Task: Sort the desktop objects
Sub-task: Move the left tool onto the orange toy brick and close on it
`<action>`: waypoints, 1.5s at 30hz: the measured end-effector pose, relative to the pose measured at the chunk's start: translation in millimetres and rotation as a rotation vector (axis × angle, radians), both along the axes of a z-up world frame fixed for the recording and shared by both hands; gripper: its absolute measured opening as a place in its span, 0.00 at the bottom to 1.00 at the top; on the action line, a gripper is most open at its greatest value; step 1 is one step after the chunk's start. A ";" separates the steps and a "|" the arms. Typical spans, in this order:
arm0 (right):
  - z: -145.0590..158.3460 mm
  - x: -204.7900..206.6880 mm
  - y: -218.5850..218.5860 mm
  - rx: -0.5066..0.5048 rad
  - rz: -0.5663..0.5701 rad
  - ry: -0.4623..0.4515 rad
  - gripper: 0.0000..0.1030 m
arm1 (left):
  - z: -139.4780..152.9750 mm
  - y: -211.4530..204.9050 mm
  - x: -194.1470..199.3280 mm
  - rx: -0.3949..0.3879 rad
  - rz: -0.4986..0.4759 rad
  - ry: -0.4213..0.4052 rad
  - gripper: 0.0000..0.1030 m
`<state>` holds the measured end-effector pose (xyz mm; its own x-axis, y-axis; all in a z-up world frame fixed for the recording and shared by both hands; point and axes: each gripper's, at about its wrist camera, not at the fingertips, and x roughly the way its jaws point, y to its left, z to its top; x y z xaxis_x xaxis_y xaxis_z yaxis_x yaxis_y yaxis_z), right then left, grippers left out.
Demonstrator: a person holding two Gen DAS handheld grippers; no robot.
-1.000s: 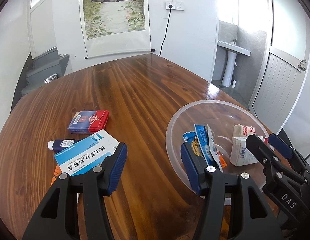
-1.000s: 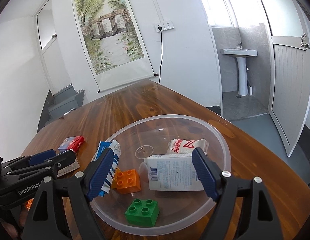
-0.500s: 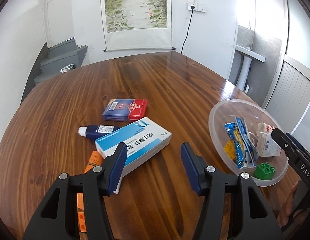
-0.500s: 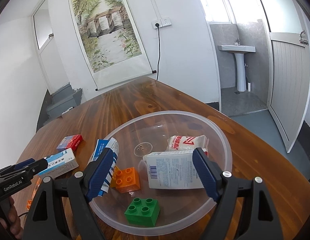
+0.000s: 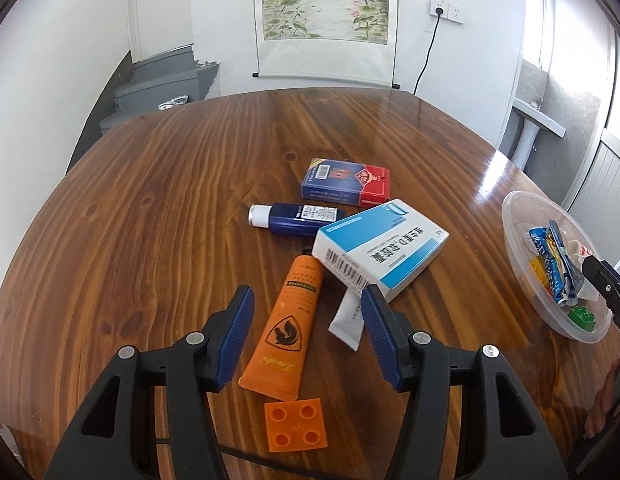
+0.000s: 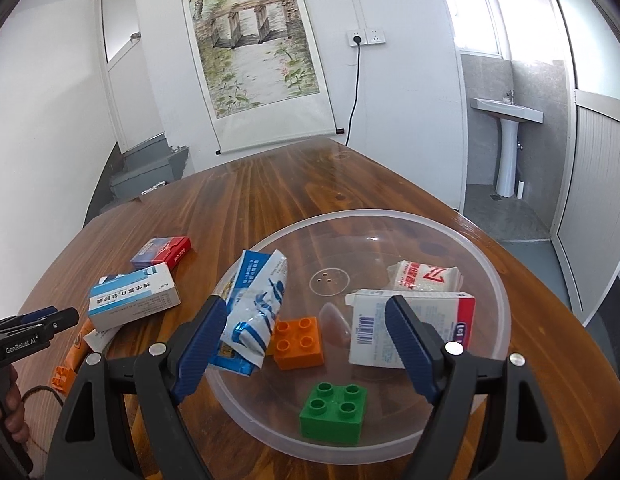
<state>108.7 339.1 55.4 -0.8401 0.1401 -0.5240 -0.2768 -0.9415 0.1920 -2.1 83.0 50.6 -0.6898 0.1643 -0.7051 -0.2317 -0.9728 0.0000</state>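
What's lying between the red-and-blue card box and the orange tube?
In the left wrist view, a dark blue tube lies between the card box and orange tube.

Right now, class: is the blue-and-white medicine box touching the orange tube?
Touching. In the left wrist view the blue-and-white medicine box lies tilted, its barcode corner resting over the cap end of the orange tube, with no gap between them.

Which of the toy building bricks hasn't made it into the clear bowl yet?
The orange brick lying alone on the table, just below the orange tube. The other orange brick and the green brick sit inside the bowl.
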 end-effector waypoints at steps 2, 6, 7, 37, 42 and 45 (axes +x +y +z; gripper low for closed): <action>0.1 -1.9 -7.0 0.010 0.026 -0.006 0.82 | -4.5 -7.5 -0.2 0.003 0.013 -0.011 0.58; -1.4 -5.2 -22.9 0.008 0.086 -0.018 0.82 | -11.7 -17.7 0.4 0.006 0.024 -0.031 0.58; -2.0 -6.2 -27.1 0.003 0.103 -0.023 0.82 | -12.8 -20.0 2.1 0.010 0.023 -0.033 0.58; 5.9 -34.3 -110.0 0.024 0.340 -0.063 0.82 | -40.1 -30.9 30.9 0.064 -0.021 -0.101 0.52; 2.4 -49.3 -120.0 -0.005 0.386 -0.090 0.82 | -39.6 -36.9 29.7 0.099 -0.008 -0.103 0.36; 2.6 -60.5 -125.4 -0.007 0.413 -0.102 0.82 | -39.7 -39.9 30.7 0.115 -0.003 -0.104 0.36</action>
<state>48.1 213.8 57.9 -0.7689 -0.2011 -0.6070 0.1050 -0.9761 0.1904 28.6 43.1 10.9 -0.6132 0.2500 -0.7493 -0.2272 -0.9643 -0.1358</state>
